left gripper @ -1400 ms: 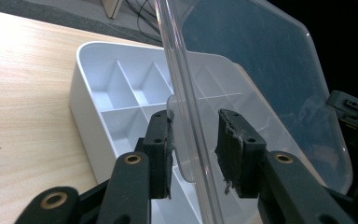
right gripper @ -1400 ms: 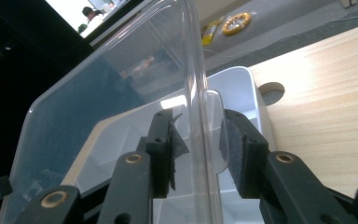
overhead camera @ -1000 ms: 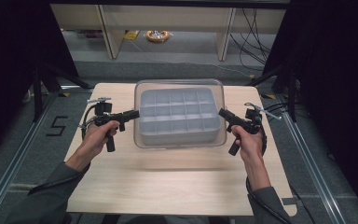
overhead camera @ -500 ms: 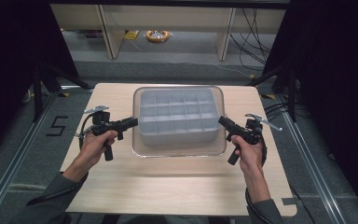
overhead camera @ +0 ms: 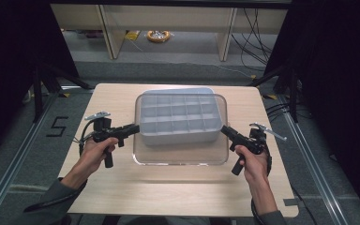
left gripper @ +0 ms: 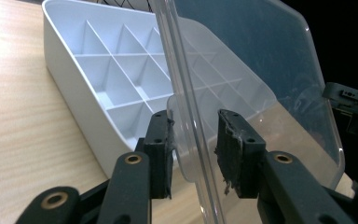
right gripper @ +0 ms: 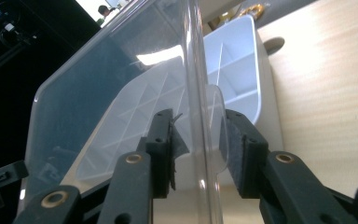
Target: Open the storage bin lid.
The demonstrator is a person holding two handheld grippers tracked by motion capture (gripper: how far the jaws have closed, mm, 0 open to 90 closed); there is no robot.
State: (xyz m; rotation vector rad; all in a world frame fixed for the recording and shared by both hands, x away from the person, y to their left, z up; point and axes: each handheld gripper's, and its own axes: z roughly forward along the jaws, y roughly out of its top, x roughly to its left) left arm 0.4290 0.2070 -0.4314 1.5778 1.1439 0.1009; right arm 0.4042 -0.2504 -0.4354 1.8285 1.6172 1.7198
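— Clear plastic is what I have at both ends: the transparent lid [overhead camera: 180,152], with my left gripper [overhead camera: 136,127] on its left edge and my right gripper [overhead camera: 224,130] on its right edge.

— Are the fingers really holding it?

— From the high view I can't tell. The left gripper view settles it: the fingers [left gripper: 161,154] are narrowed onto the lid's small tab, with the lid's rim [left gripper: 186,116] running up between them. The right gripper view shows the same, fingers [right gripper: 163,149] clamped on the other tab.

— Where's the lid relative to the box?

— From above, it overlaps the white compartment tray [overhead camera: 178,117] and juts past it toward me over the wooden worktop [overhead camera: 168,197]. The gripper views show it lifted, with the tray [left gripper: 116,79] seen beyond and through it.

— Anything in the tray?

— Its divided cells look bare.
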